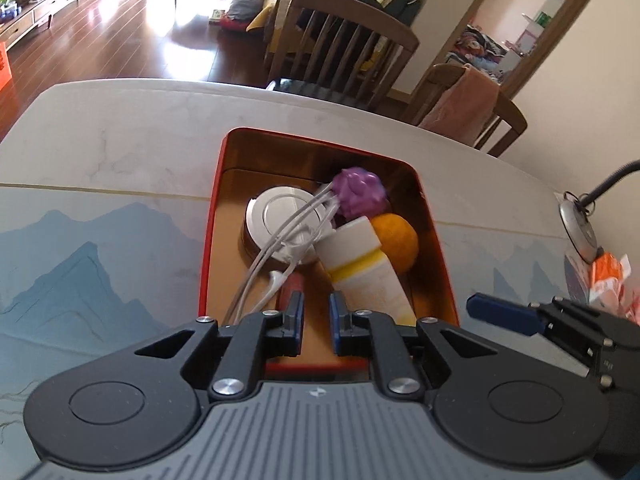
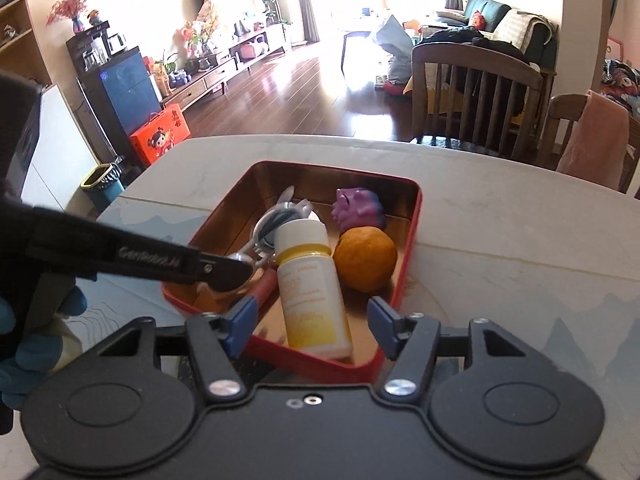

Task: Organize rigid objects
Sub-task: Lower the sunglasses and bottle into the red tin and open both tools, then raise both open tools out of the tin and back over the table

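Note:
A red tin tray (image 1: 208,240) (image 2: 412,216) with a gold inside sits on the table. It holds a white bottle with a yellow band (image 1: 368,268) (image 2: 308,288) lying down, an orange (image 1: 396,240) (image 2: 366,260), a purple toy (image 1: 358,194) (image 2: 358,210), a round silver tin (image 1: 276,212), a white earphone cable (image 1: 280,232) and a red stick (image 1: 290,284). My left gripper (image 1: 317,316) (image 2: 230,278) hovers over the tray's near end, jaws almost together and empty. My right gripper (image 2: 312,320) stands open around the bottle's base without touching it; one of its blue fingers (image 1: 504,312) shows at the right.
The tray rests partly on a mat (image 1: 80,264) printed with mountains. A lamp base (image 1: 580,228) and orange-white packets (image 1: 612,276) lie at the right. Two wooden chairs (image 2: 476,92) stand past the far edge, one draped with pink cloth (image 2: 592,140). A blue-gloved hand (image 2: 24,344) holds the left gripper.

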